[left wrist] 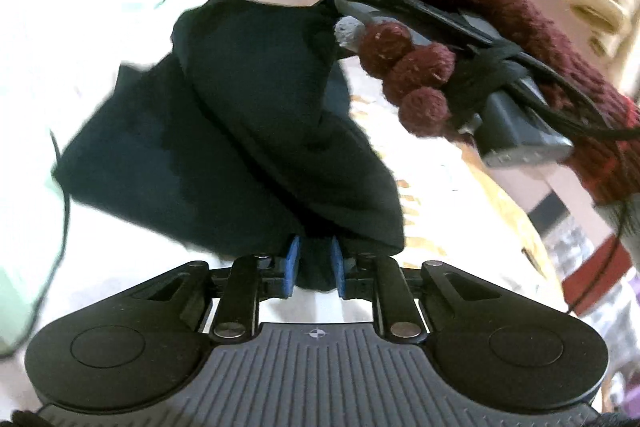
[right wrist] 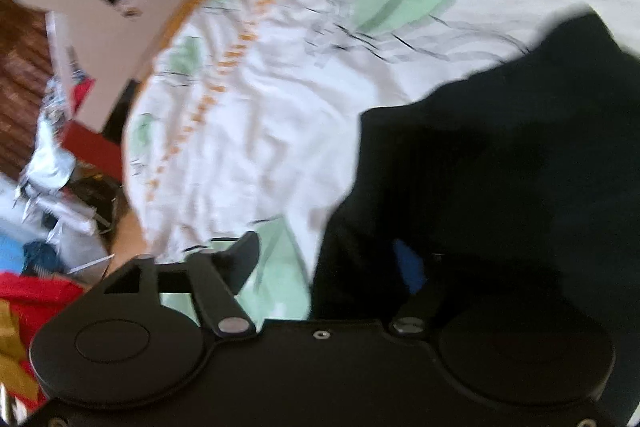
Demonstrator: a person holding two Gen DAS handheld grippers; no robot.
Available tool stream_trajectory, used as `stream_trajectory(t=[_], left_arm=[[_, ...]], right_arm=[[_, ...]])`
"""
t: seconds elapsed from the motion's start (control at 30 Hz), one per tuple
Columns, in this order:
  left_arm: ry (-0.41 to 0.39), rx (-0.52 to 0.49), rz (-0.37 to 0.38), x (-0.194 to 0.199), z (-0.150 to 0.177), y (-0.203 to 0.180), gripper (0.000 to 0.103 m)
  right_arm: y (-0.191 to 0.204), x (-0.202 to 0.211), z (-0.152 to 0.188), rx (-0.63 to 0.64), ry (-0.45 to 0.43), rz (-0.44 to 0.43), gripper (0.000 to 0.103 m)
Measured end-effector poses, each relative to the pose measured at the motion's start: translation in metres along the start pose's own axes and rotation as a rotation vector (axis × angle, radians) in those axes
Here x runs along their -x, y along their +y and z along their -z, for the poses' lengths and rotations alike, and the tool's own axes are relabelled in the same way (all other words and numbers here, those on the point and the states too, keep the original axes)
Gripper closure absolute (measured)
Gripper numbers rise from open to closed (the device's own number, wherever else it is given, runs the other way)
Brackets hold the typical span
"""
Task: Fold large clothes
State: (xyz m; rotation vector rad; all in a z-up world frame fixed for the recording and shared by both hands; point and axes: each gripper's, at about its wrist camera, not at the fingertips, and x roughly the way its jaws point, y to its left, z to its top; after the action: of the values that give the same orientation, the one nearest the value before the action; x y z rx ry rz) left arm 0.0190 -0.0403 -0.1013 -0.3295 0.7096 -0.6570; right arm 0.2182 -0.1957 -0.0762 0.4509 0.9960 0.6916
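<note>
Dark garment [left wrist: 224,131], printed sheet [right wrist: 248,115] beneath, floor clutter [right wrist: 52,163] alongside

The right wrist view is smeared with motion. The dark garment [right wrist: 500,167] reads as one black mass there, its folds lost, and it runs off the right edge. It swallows the far finger of the right hand-held gripper [right wrist: 332,263]; only a blue pad [right wrist: 410,267] peeks out. The clutter [right wrist: 52,167] at the left is too blurred to name, perhaps wrappers and cloth. From the left wrist, the gloved hand [left wrist: 500,59] is cut off by the right edge, and cloth hides the left hand-held gripper's [left wrist: 316,263] fingertips.
</note>
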Motion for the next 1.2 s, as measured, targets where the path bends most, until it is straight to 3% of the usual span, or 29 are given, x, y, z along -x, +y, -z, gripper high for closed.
stream_trajectory(t=[0.13,0.33,0.4,0.6,0.7,0.83,1.0,1.1,1.2], left_arm=[[-0.036,-0.131,-0.011,0.015,-0.004,-0.014,0.076],[-0.046,-0.216,-0.018,0.015,-0.003,-0.027,0.073],[-0.049,-0.235,-0.02,0.015,0.0,-0.032,0.073],[-0.114,-0.298,-0.01,0.033,-0.002,-0.044,0.073],[-0.155,-0.343,-0.005,0.037,-0.011,-0.053,0.071],[-0.178,-0.379,0.022,0.029,-0.023,-0.063,0.069],[-0.183,-0.411,0.031,0.012,-0.033,-0.075,0.069],[-0.177,-0.422,0.014,0.004,-0.034,-0.076,0.069],[-0.169,-0.433,-0.012,0.0,-0.034,-0.074,0.069]], right_arm=[[0.003,0.04,-0.005,-0.004,-0.09,-0.086,0.017],[-0.016,0.095,0.001,-0.073,-0.226,-0.191,0.014],[-0.017,0.094,-0.002,-0.104,-0.222,-0.188,0.014],[-0.002,0.106,-0.01,-0.023,-0.288,-0.181,0.014],[-0.012,0.126,0.0,-0.002,-0.373,-0.103,0.014],[-0.043,0.15,0.028,0.016,-0.466,0.16,0.014],[-0.088,0.146,0.07,-0.013,-0.472,0.444,0.015],[-0.103,0.133,0.088,-0.032,-0.446,0.503,0.016],[-0.1,0.102,0.098,-0.025,-0.393,0.506,0.018]])
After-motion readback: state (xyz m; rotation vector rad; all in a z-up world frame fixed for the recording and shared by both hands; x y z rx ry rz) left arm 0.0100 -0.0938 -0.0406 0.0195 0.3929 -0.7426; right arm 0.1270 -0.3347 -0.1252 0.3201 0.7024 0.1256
